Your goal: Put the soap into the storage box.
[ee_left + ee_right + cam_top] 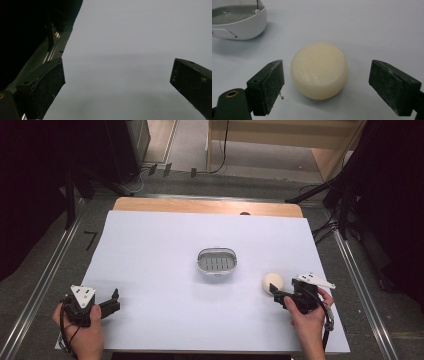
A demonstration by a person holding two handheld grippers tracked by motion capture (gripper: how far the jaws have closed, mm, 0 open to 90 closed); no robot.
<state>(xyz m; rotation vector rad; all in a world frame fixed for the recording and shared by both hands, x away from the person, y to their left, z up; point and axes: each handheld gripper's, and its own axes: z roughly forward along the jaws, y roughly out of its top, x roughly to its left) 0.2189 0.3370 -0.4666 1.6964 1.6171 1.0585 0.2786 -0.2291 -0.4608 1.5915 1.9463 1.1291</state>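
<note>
A white table [165, 250] takes up the middle of the high view, with a strip of bare wood along its far edge.

At the lower left of that view the person's left hand [82, 332] comes up from the bottom edge and rests at the near left corner of the table, wrapped around the left gripper [113, 301], whose jaws point toward the right of the frame. In the left gripper view its jaws stand spread wide over bare white surface, with nothing between them.

At the lower right of the high view the right hand [307, 320] reaches in from the bottom edge, forearm angled slightly left, and holds the right gripper [273, 291] with its jaws aimed up and to the left. In the right gripper view the jaws are spread apart, one on either side of a round cream soap [319, 70] lying on the table, a gap showing on each side.

A small grey soap dish [216, 261] with a slatted floor sits at the centre of the table, left of and beyond the soap and apart from it.
</note>
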